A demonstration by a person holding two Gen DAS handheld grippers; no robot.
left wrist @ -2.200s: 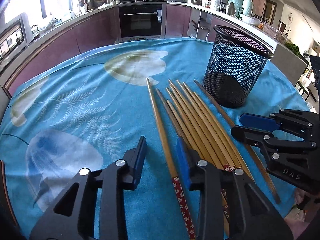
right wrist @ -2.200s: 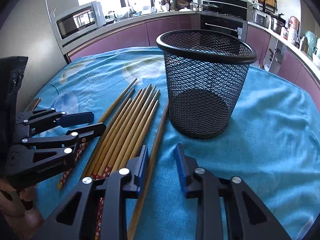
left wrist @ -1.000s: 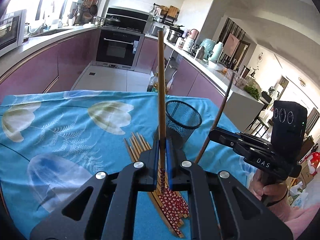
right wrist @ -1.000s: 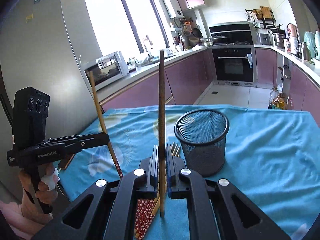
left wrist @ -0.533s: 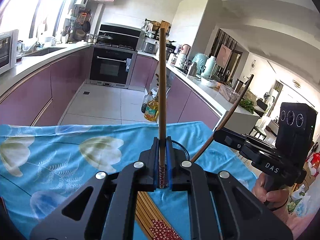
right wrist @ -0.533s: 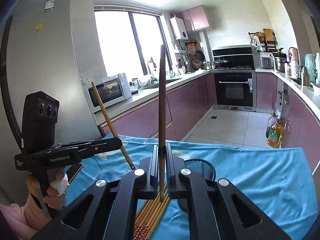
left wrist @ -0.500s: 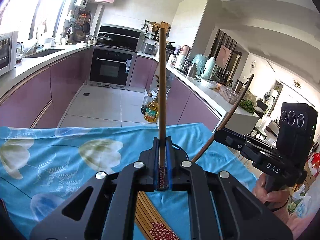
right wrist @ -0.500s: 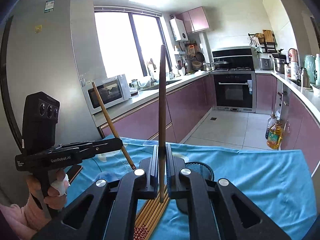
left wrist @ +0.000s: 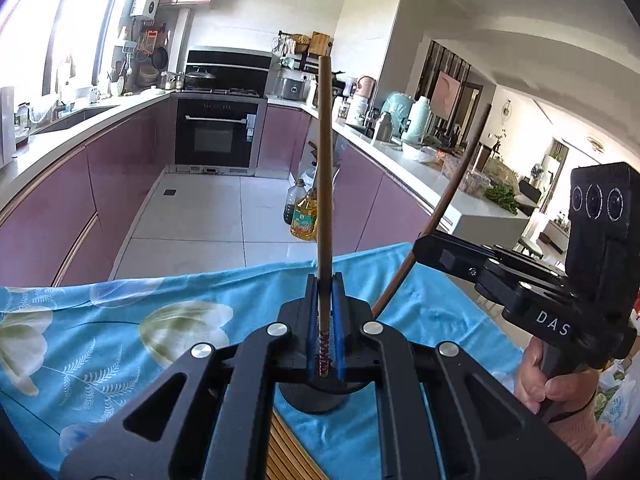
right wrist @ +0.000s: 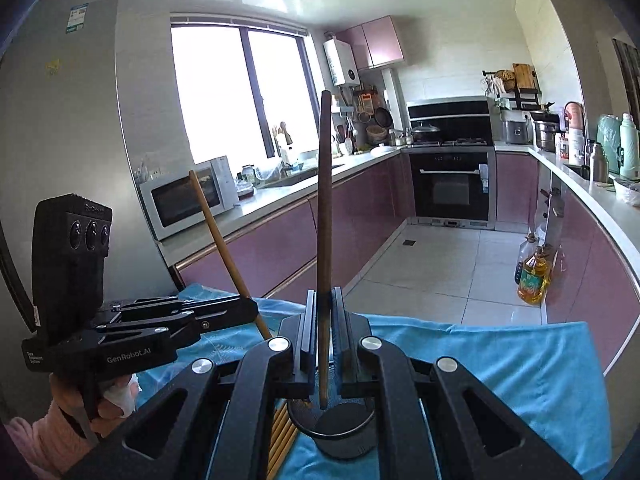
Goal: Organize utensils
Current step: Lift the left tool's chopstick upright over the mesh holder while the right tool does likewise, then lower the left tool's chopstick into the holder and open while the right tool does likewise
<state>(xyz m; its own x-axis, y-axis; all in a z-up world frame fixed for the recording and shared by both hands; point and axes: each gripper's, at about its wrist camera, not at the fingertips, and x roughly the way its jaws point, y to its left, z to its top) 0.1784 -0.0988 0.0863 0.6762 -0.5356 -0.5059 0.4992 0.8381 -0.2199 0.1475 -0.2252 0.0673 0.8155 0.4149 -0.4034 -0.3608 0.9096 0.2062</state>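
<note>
left gripper (left wrist: 324, 304) pinching patterned chopstick (left wrist: 323, 184) upright | right gripper (right wrist: 322, 320) pinching dark chopstick (right wrist: 323, 216) upright — butt just above mesh holder (right wrist: 340, 436) at 6 o'clock | right nearer, I'd judge

Left wrist view: from behind the left tongs (left wrist: 325, 320), raised above the tabletop (left wrist: 120, 320), facing the oven (left wrist: 218, 136). Right wrist view: from behind the right tongs (right wrist: 323, 334), facing the same oven (right wrist: 452, 186). Both share the mesh holder (right wrist: 340, 432), close below, and each shows the other tongs.
</note>
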